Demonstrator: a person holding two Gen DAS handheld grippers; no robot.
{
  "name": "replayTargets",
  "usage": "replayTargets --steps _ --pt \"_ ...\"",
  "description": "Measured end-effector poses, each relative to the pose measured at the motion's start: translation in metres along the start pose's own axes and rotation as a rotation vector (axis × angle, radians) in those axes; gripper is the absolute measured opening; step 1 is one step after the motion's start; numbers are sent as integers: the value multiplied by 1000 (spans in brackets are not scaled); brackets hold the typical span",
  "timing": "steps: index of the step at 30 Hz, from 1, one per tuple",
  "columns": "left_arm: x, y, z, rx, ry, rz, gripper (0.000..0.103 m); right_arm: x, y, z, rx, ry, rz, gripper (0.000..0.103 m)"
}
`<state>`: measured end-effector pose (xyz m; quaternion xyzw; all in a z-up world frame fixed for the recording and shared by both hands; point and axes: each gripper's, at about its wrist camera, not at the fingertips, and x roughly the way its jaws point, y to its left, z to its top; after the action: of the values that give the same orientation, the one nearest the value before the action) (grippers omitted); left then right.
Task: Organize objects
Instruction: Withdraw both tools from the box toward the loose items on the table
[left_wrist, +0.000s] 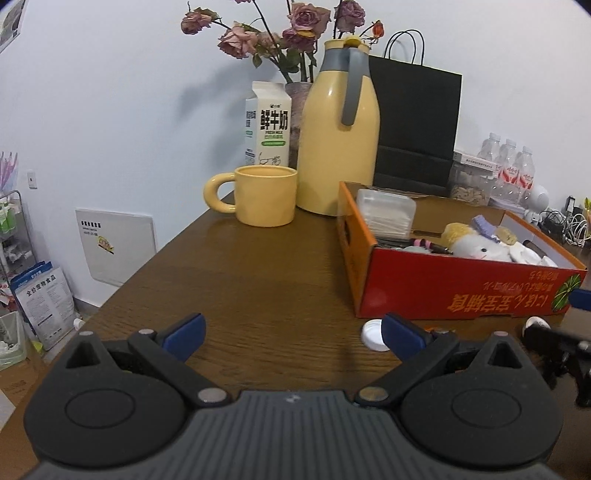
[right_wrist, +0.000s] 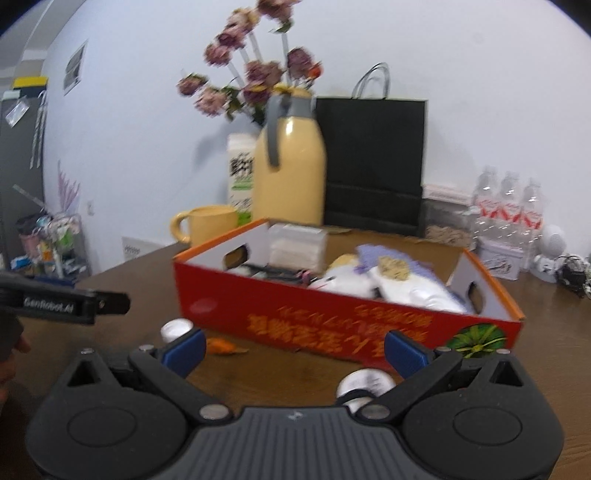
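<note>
A red cardboard box (left_wrist: 461, 291) stands on the brown table; it also shows in the right wrist view (right_wrist: 332, 314). It holds a white plush toy (left_wrist: 476, 245), a clear plastic case (left_wrist: 386, 214) and small items. My left gripper (left_wrist: 291, 332) is open and empty, left of the box. A white cap (left_wrist: 373, 334) lies by its right finger. My right gripper (right_wrist: 293, 349) is open and empty, in front of the box. A white round object (right_wrist: 364, 386) lies just below its right finger, another white cap (right_wrist: 177, 329) and an orange scrap (right_wrist: 220, 346) lie by its left finger.
A yellow mug (left_wrist: 258, 199), yellow thermos jug (left_wrist: 338, 136), milk carton (left_wrist: 267, 125), vase of dried roses (left_wrist: 280, 37) and black paper bag (left_wrist: 415, 125) stand at the back. Water bottles (left_wrist: 511, 166) and cables are at the far right. The table's left edge drops to the floor.
</note>
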<state>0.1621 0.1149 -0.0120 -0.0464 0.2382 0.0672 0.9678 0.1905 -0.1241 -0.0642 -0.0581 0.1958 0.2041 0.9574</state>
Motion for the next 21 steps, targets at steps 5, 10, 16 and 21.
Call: replayTargets --steps 5,10,16,21 --pt "-1 11 -1 8 2 4 103 21 21 1 -3 88 40 97" --pt "-2 22 -1 -11 11 -9 103 51 33 4 32 176 29 85" --pt "0 23 -2 -17 29 -26 103 72 39 8 81 215 38 72" --pt "0 22 -2 -16 30 -34 103 80 45 10 80 227 55 55"
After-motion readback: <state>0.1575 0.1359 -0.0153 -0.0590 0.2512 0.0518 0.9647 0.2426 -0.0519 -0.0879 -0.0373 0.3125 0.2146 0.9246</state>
